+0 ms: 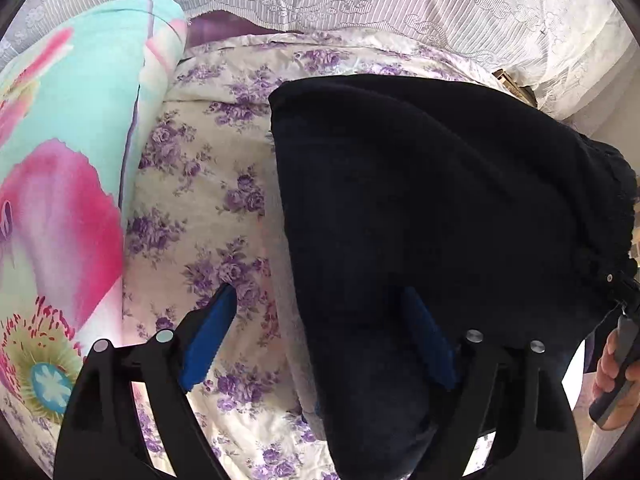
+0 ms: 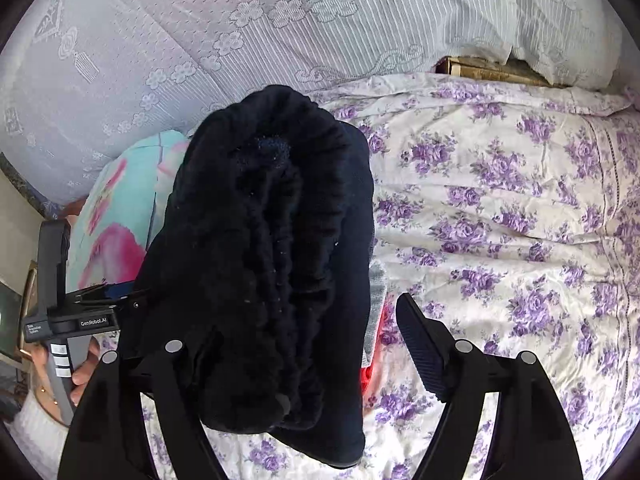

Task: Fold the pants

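The dark navy pants [image 1: 432,216] lie folded in a thick bundle on the floral bedspread [image 1: 208,200]. In the right wrist view the pants [image 2: 264,264] show their gathered waistband end, hanging over my left finger. My left gripper [image 1: 320,344] is open; its right finger lies against the pants' near edge, its left finger over the bedspread. My right gripper [image 2: 304,360] is open, with the bundle lying between and over its fingers. The right gripper's handle and hand show at the left wrist view's right edge [image 1: 616,364].
A turquoise and pink flowered pillow [image 1: 68,184] lies left of the pants. A white lace cover [image 2: 280,28] runs along the back of the bed. The left gripper body and hand [image 2: 68,328] sit at the left. Floral bedspread [image 2: 500,220] stretches right.
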